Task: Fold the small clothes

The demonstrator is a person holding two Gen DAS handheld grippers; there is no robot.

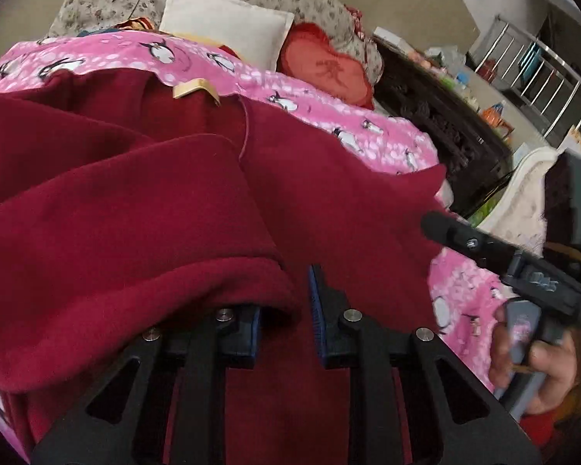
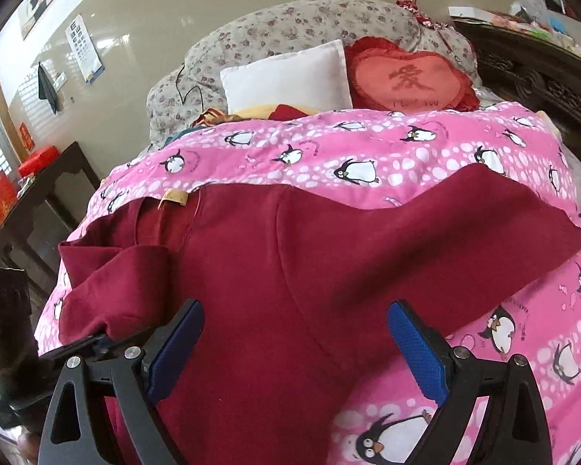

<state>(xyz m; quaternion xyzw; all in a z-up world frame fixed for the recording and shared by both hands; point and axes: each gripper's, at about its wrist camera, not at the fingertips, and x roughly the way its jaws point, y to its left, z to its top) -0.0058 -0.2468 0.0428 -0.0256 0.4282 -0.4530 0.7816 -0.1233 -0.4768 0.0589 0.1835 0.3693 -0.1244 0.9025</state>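
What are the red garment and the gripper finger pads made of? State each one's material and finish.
Red garment: looks like a soft knit or fleece, matte and slightly fuzzy, draping in thick rounded folds; exact fibre unclear.
Finger pads on the right gripper: probably blue rubber or foam, finely dimpled, matte, mounted on hard black plastic-looking arms.

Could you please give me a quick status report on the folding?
Left gripper carrying a fold of the maroon garment. Right gripper jaws wide open, empty, above the garment. Garment spread on the penguin quilt. Nothing in the way.
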